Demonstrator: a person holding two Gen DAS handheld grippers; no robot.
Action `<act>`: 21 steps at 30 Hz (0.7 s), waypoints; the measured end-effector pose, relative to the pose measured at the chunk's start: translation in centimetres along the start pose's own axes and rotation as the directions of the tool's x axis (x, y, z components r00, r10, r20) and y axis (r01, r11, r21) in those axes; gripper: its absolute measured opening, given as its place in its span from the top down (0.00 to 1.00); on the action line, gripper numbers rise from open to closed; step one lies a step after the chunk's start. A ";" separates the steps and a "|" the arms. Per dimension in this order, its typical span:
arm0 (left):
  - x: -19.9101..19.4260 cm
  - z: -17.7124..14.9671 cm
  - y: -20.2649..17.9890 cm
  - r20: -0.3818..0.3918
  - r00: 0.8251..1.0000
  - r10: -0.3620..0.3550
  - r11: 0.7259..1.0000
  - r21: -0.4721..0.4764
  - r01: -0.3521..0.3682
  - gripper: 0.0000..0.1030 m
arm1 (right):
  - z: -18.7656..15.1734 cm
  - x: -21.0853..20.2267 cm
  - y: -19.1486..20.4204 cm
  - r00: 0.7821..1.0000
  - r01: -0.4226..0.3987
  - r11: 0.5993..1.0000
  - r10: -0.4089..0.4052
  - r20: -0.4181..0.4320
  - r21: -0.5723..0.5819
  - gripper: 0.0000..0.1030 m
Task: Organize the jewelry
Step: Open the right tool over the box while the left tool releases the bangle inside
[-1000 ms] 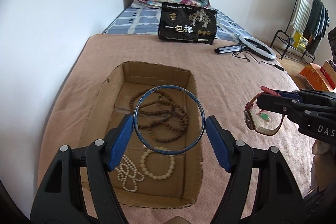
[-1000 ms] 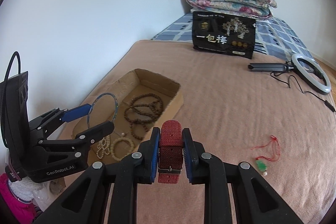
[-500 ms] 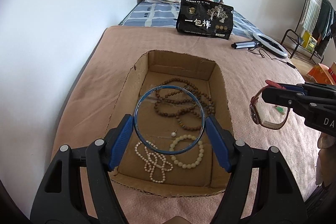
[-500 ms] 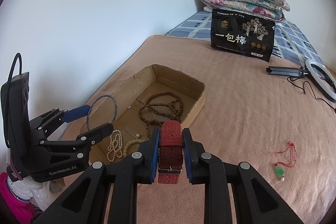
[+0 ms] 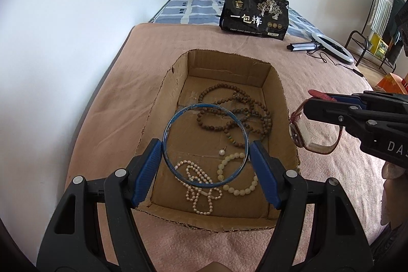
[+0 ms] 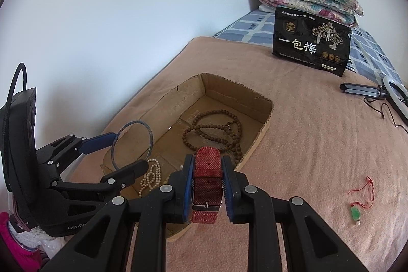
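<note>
Left hand-held gripper [image 5: 206, 162] clamps bangle [image 5: 205, 146] above box [image 5: 278, 83] on bed [image 5: 153, 47]; right hand-held gripper [image 6: 206, 185] pinches watch [image 6: 206, 185] over box's near corner. Lower both inside walls, release clear of beads [image 5: 234, 114].

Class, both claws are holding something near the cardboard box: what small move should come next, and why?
Probably lower the left claw a little and release the blue bangle: it is gripped above the cardboard box, where the other beads lie.
</note>
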State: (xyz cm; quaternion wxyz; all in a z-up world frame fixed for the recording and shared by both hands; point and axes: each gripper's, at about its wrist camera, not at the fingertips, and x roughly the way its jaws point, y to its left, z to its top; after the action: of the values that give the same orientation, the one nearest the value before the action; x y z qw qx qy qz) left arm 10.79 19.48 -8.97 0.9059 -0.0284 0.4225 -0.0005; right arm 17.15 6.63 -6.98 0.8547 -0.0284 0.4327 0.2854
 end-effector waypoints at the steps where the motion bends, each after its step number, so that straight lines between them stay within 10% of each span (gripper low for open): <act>1: 0.1 -0.1 0.1 -0.002 1.000 0.001 1.000 -0.001 -0.001 0.29 | 0.0 0.2 0.1 1.000 0.000 1.000 0.000 -0.002 -0.002 0.81; 13: 0.5 -0.4 0.4 -0.020 1.000 -0.003 1.000 0.004 0.003 0.29 | 0.3 1.6 0.8 1.000 -0.007 1.000 0.007 -0.006 -0.027 0.79; 21: 1.1 -0.5 0.0 -0.048 0.999 0.006 1.000 0.017 -0.005 0.29 | 0.4 0.7 0.7 0.999 0.021 1.000 -0.020 0.037 -0.021 0.29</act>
State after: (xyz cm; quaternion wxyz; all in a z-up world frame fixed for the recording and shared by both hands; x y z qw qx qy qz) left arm 11.14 19.48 -10.11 0.8956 -0.0199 0.4443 -0.0023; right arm 17.47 7.65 -7.13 0.8649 -0.0368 0.4136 0.2819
